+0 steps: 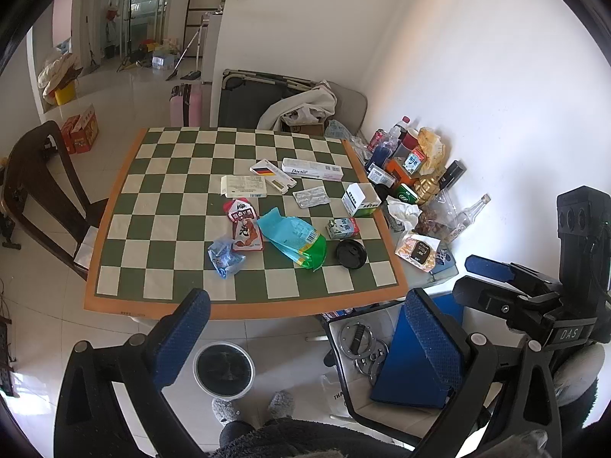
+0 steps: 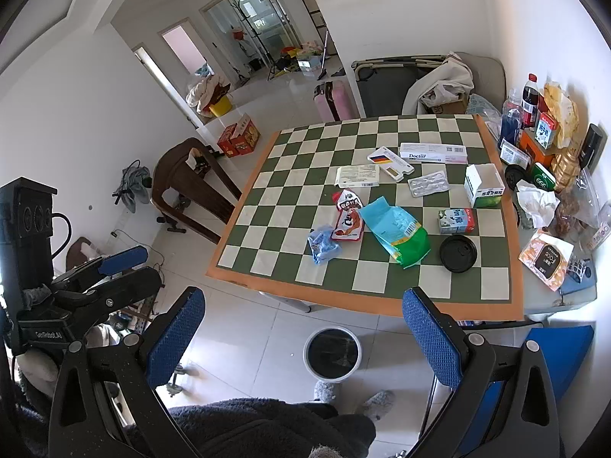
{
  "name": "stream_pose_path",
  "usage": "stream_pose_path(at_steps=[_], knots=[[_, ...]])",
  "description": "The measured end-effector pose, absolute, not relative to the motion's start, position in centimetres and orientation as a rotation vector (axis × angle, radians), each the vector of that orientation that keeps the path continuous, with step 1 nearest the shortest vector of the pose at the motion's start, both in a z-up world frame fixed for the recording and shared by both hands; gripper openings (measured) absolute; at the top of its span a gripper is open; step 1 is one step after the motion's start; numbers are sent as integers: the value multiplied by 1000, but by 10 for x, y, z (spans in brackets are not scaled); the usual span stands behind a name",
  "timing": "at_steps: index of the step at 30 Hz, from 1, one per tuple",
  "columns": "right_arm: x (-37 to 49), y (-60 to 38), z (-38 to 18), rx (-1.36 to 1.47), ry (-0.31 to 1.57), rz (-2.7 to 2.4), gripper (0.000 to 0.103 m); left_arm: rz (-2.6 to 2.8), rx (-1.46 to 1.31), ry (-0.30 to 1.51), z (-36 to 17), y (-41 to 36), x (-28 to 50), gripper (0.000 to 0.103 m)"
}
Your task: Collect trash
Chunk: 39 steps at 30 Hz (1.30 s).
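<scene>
Trash lies on the green-and-cream checkered table [image 1: 183, 252] [image 2: 305, 145]: a blue crumpled wrapper [image 1: 224, 258] [image 2: 322, 246], a red snack packet [image 1: 245, 225] [image 2: 346, 221], a blue-green bag [image 1: 296, 238] [image 2: 397, 231], a black cup lid [image 1: 351, 253] [image 2: 457, 253], a small milk carton [image 1: 342, 228] [image 2: 456, 220], a blister pack [image 1: 311, 196] [image 2: 427, 184] and several flat boxes. A white bin [image 1: 223, 370] [image 2: 332, 353] with a dark liner stands on the floor below the table's near edge. My left gripper [image 1: 305, 328] and right gripper [image 2: 303, 324] hang open above the floor, short of the table, with nothing between the fingers.
A heap of bottles, cartons and packets [image 1: 416, 175] [image 2: 542, 145] crowds the table's right side by the wall. A dark wooden chair [image 1: 42, 191] [image 2: 191, 187] stands left of the table. A blue folder on a wire chair [image 1: 412, 362] sits at the right. The person's slippered feet [image 1: 252, 408] are beside the bin.
</scene>
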State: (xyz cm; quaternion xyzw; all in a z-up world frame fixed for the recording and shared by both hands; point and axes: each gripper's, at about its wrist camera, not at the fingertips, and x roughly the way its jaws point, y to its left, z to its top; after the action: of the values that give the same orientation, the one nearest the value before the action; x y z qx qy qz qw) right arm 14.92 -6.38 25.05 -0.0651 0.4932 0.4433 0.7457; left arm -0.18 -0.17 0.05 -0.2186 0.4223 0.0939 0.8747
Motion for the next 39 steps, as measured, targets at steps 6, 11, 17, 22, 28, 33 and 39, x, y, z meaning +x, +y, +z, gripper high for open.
stream_pose_path(at_steps=[6,11,17,22,28,33,39], knots=[[150,-65,250,-140,1079,972,103,197,-453,880,0,-2,-2,103],[150,-65,250,-143,1079,973,103,197,-454,881,0,-2,-2,103],[150,-65,251,-140,1079,974,103,199,-453,881,0,-2,-2,103],[150,-65,250,-140,1080,973,103,200,-453,880,0,-2,-2,103],[150,-65,250,-139,1080,974,103,201,-452,880,0,-2,-1,103],[149,-65,250,-139,1082,975,103,200,-451,880,0,-2,-1,103],[150,-67,249,-135,1082,976,103,197,-452,881,0,-2,-2,103]])
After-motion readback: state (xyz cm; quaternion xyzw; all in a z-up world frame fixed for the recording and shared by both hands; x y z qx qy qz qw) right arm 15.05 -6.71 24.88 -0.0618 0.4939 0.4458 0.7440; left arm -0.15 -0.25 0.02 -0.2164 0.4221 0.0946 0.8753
